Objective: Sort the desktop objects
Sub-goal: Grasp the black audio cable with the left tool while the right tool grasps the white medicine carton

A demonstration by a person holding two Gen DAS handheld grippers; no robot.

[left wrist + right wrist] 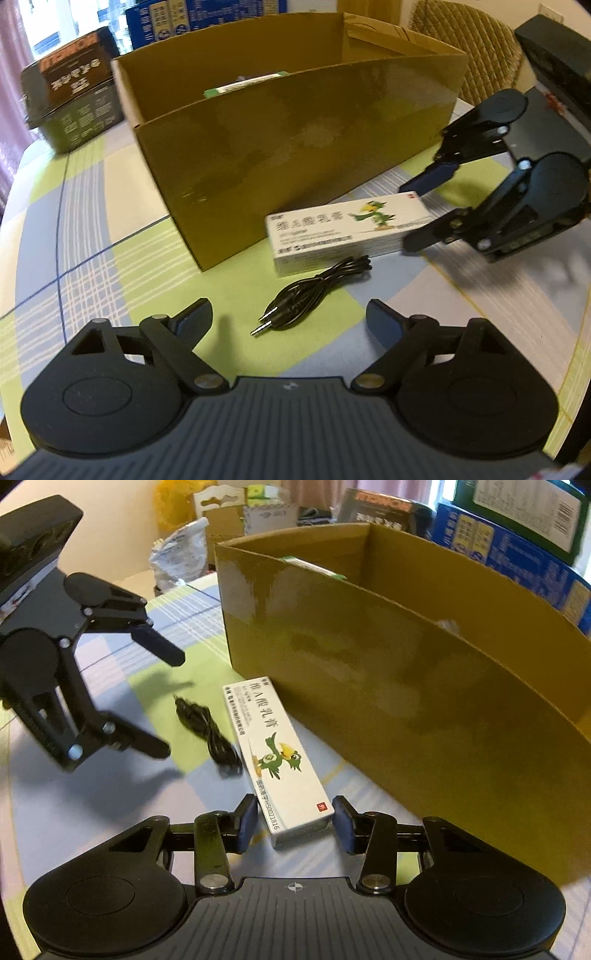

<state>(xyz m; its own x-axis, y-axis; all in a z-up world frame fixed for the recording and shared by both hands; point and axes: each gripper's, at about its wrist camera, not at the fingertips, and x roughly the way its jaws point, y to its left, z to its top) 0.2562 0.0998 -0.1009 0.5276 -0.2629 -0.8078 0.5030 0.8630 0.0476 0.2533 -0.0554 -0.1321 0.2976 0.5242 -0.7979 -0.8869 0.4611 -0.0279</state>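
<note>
A white medicine carton with a green bird print lies flat on the checked tablecloth, beside the open cardboard box. My right gripper is open, its blue pads close on either side of the carton's near end. In the left wrist view the carton lies in front of the cardboard box, and the right gripper straddles its right end. A coiled black audio cable lies just ahead of my open, empty left gripper. A green-and-white package rests inside the box.
Dark printed cartons are stacked at the table's back left, with blue cartons behind the cardboard box. A wicker chair back stands beyond the table. A crumpled bag sits at the far edge.
</note>
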